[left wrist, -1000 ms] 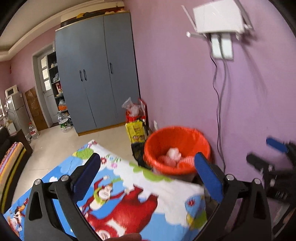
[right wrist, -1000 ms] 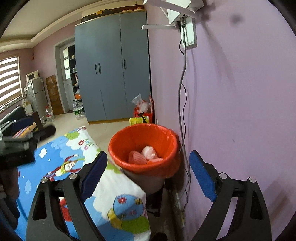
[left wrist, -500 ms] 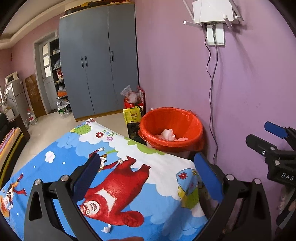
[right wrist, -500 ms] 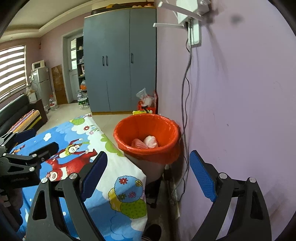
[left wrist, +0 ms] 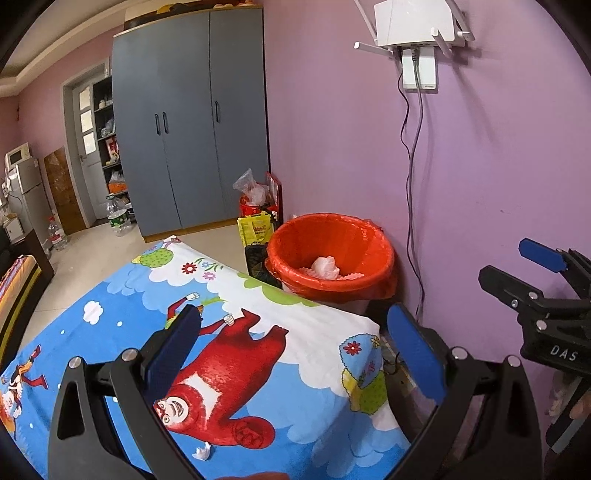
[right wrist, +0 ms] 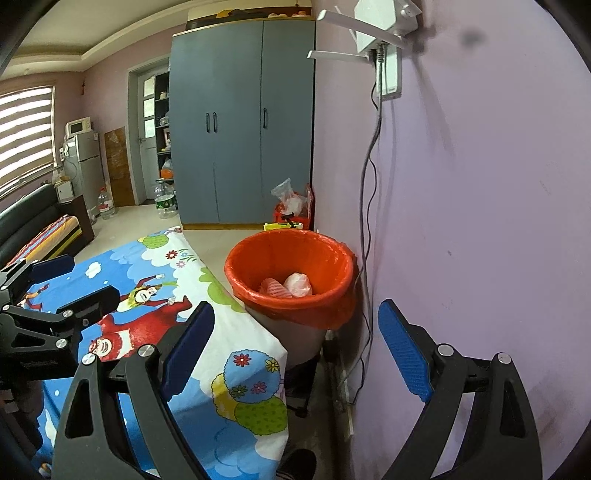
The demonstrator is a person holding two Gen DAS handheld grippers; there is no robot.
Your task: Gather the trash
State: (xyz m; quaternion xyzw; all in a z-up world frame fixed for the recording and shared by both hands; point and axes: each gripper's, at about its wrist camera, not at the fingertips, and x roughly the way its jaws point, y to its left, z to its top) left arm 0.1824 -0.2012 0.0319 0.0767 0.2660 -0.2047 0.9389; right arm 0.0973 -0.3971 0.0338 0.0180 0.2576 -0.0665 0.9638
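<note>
A bin lined with an orange bag (left wrist: 330, 254) (right wrist: 291, 273) stands against the purple wall, past the far corner of a table with a cartoon cloth (left wrist: 258, 376) (right wrist: 236, 365). Crumpled white and pink trash (left wrist: 325, 267) (right wrist: 295, 285) lies inside it. A small white paper scrap (left wrist: 202, 452) lies on the cloth near the front, just below my left gripper (left wrist: 295, 339). That gripper is open and empty above the cloth. My right gripper (right wrist: 299, 334) is open and empty, short of the bin; it also shows at the right of the left wrist view (left wrist: 543, 291).
A grey-blue wardrobe (left wrist: 192, 133) stands at the back. Bags (left wrist: 258, 206) sit on the floor behind the bin. Cables (right wrist: 369, 206) hang down the wall from a white router (left wrist: 413, 18). Water bottles (left wrist: 118, 218) and a fridge (right wrist: 83, 166) stand far left.
Both grippers have pulled back from the bin toward the near end of the table. More of the cloth and the paper scrap have come into the left wrist view.
</note>
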